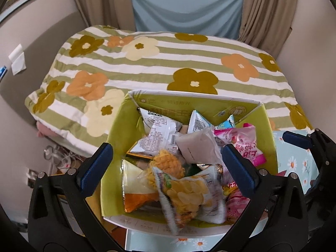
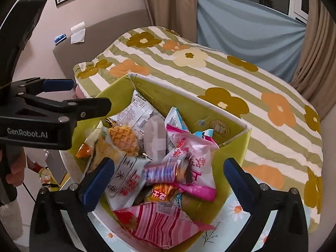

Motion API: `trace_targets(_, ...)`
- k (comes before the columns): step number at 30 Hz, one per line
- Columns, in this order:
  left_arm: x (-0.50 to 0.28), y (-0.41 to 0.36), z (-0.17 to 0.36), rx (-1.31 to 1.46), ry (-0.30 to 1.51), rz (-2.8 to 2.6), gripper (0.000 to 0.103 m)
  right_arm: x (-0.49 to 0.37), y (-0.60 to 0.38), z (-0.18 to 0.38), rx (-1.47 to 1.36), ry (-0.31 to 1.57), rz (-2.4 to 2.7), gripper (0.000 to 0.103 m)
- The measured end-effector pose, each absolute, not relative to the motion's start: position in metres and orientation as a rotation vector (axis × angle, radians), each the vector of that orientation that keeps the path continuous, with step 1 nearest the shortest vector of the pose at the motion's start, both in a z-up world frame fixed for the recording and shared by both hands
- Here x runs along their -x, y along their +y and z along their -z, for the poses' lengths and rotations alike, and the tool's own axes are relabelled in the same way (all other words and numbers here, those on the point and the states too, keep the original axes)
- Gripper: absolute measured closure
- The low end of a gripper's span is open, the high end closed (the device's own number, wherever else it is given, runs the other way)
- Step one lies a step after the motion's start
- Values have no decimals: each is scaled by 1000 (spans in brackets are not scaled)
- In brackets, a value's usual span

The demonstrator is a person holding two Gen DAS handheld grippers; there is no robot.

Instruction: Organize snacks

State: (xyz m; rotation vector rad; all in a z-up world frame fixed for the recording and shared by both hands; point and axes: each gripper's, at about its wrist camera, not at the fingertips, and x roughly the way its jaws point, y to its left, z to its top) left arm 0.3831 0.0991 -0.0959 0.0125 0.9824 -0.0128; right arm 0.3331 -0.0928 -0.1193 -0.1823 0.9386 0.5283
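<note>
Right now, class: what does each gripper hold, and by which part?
Nothing: the left gripper and right gripper are open above the snack box.

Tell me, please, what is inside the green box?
The green box holds a heap of snack packets: a chips bag, a waffle packet, a pink packet. What lies beneath them, and the box floor, is covered.

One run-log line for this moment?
left gripper: open, empty | right gripper: open, empty | both over green box | snack packets piled inside
</note>
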Motion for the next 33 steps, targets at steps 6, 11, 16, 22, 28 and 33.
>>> trace_targets(6, -374, 94, 86, -14, 957, 29, 0, -325, -104, 109, 169, 921, -490, 0)
trace_targets(11, -359, 84, 70, -14, 920, 63, 0, -307, -125, 84, 119, 878, -406, 0)
trace_targets(16, -326, 70, 38, -23, 830, 85, 0, -273, -158, 42, 58, 803, -279, 0)
trace_targets(22, -247, 54, -16, -30, 654, 71, 0, -208, -193, -12, 25, 662, -137, 0)
trace_targets(28, -173, 32, -41, -56, 547, 33, 0, -139, -217, -37, 34, 565, -37, 0)
trace_targets(33, -128, 22, -39, -38, 539, 67, 0, -93, -230, -38, 30, 522, 21, 0)
